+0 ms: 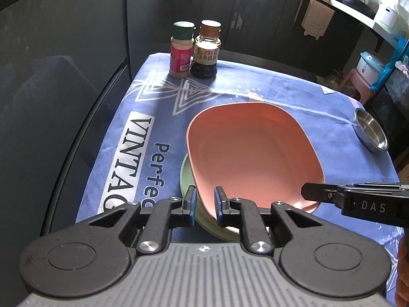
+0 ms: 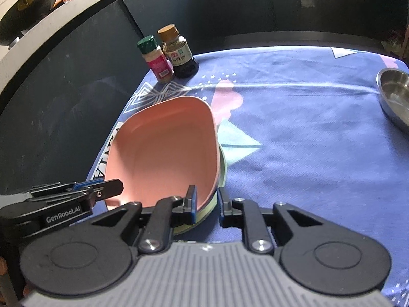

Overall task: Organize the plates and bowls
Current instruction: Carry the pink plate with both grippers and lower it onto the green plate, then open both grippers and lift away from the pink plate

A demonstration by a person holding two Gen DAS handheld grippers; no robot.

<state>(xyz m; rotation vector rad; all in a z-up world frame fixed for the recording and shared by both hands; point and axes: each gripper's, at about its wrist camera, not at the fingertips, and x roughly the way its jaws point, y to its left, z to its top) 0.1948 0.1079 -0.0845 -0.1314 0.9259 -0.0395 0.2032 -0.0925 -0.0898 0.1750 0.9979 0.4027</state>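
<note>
The near rim of the pink plate (image 1: 253,153) is straddled by the narrowly parted left gripper (image 1: 205,206) and right gripper (image 2: 207,208); pad contact cannot be confirmed. The plate is stacked on a green plate (image 2: 222,168), on the blue tablecloth (image 2: 306,140).

Each gripper was built around a ribbed grey housing (image 1: 204,276). On either side of that housing sat a round black disc (image 1: 71,258) with an inset circle. Ahead of it, black linkage arms (image 1: 158,220) pinned with silver screws (image 1: 148,246) ran to two slim black fingers (image 1: 189,197) faced with blue pads (image 1: 193,208). The left gripper (image 1: 205,202) carried white "GenRobot.AI" lettering (image 2: 63,212) on its black flank, and the right gripper (image 2: 206,202) carried pale "DAS" letters (image 1: 373,207).
</note>
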